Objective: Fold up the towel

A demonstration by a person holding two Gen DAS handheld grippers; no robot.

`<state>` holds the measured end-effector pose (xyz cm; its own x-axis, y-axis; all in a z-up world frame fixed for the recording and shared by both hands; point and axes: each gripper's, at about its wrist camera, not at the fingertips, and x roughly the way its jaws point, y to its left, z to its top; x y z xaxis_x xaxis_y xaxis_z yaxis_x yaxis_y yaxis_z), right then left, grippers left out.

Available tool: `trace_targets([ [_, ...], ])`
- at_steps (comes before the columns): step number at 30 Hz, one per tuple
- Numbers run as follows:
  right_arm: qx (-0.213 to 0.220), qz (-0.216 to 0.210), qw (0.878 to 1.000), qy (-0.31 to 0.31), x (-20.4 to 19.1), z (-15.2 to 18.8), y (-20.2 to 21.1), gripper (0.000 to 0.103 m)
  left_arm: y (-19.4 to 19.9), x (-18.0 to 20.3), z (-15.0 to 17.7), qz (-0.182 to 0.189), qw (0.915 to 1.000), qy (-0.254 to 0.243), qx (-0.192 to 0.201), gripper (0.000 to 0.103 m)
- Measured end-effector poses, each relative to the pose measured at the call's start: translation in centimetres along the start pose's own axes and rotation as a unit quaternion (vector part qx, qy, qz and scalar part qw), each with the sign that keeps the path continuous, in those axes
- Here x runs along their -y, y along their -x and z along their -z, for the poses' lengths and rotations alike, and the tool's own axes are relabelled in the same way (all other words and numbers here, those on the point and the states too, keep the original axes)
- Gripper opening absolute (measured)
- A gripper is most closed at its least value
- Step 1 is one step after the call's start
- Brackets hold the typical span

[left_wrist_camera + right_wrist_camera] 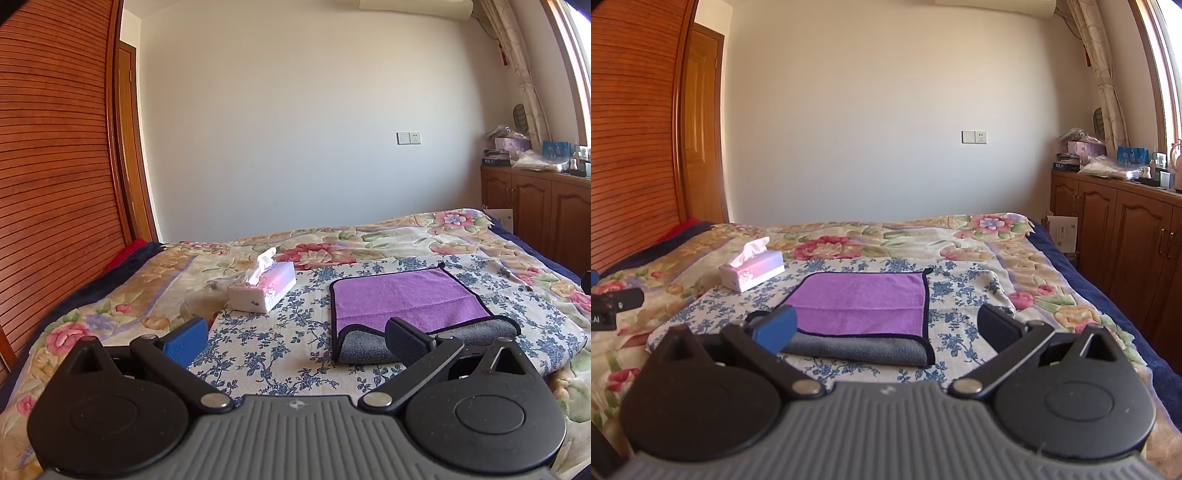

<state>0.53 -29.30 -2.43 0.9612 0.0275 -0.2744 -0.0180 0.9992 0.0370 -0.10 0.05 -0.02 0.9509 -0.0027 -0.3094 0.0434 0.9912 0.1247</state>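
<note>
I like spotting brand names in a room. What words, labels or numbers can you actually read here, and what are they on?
".AI" – white letters on the black left gripper, cut off at the picture's edge.
Small emblem, no letters – on the grey gripper body.
Tissue box: only a pink flower print, no legible words.
Dark box on the cabinet: a white label, too blurred to read.
Paper beside the cabinet: print too small to read.
Towel: no text.

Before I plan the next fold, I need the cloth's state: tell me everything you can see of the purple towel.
The purple towel lies flat on the blue-flowered sheet on the bed. It looks like soft microfibre, purple on one face and grey on the other, with dark piping along the edges. It is already folded: the near fold shows the grey face. A small loop sticks out at its far right corner. Neither gripper touches it; the tissue box sits apart, to its far left.
</note>
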Motion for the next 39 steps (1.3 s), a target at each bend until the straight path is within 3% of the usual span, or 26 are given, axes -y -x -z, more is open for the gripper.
trace_targets([
  [23,-0.028,-0.006,0.999,-0.019,0.4,0.2,-2.1,0.103,-2.8,-0.2,-0.6,0.018,0.9986,-0.006,-0.049,0.103],
  [39,-0.041,0.002,0.999,-0.014,1.0,0.3,-4.6,0.103,-5.2,0.7,-1.1,0.029,0.998,-0.031,-0.046,0.103],
])
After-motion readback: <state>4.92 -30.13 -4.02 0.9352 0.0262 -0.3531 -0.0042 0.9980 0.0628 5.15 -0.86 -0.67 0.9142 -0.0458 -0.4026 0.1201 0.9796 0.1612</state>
